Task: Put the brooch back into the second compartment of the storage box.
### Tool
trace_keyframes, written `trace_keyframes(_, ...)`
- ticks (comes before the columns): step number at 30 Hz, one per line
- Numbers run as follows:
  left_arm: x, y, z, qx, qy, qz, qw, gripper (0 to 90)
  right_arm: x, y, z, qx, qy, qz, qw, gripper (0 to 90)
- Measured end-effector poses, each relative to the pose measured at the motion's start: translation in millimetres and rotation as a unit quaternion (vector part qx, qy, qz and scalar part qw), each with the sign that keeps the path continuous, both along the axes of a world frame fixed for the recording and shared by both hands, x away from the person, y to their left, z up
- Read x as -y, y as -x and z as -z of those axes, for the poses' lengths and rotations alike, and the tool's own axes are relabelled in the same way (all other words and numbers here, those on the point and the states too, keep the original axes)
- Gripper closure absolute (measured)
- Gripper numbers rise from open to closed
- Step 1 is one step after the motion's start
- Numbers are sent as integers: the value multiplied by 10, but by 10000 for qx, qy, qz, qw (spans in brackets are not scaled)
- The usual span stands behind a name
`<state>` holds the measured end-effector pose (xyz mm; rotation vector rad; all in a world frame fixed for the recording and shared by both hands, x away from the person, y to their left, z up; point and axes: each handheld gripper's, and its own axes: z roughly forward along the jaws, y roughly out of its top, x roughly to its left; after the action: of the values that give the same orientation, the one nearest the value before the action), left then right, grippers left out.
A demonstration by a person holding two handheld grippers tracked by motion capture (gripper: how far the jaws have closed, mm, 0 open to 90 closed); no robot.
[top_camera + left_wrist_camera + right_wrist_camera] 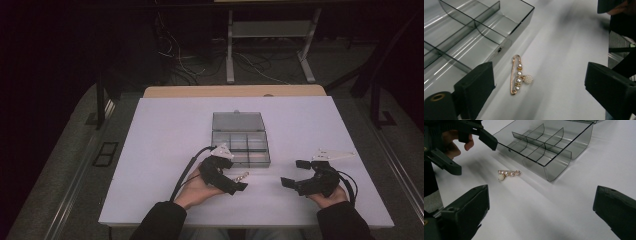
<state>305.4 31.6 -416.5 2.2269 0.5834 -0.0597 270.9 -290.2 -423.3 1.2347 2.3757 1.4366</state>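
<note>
Brooch [519,75] lying flat on the table, just beside the open box's [240,139] near edge, nothing touching it. Left gripper [537,85] is framing it, jaws wide; right gripper [541,212] is waiting, also agape. Next: lowering, then pinching that thin pin cleanly.

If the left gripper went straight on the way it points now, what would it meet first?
Most likely the pearl brooch pin, which lies on the white table between its open jaws and just ahead. The divided box sits off to the side of that line; depth is hard to judge.
</note>
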Motion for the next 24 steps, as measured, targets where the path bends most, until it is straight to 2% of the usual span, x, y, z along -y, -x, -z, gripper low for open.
trace_keyframes(6, 63, -4, 64, -47, -135, 44, 9999, 165, -3, -3, 3, -17, 17, -16, 10000, 4)
trace_keyframes(10, 91, -19, 106, -83, -231, 60, 9997, 247, -2, -4, 5, -23, 22, -24, 10000, 4)
trace_keyframes(16, 138, -38, 158, -77, -221, -60, 9997, 363, -8, -8, 12, -33, 47, -66, 10000, 4)
trace_keyframes(24, 223, -63, 223, -9, -385, -138, 9992, 456, -7, -9, 11, -44, 30, -88, 9999, 4)
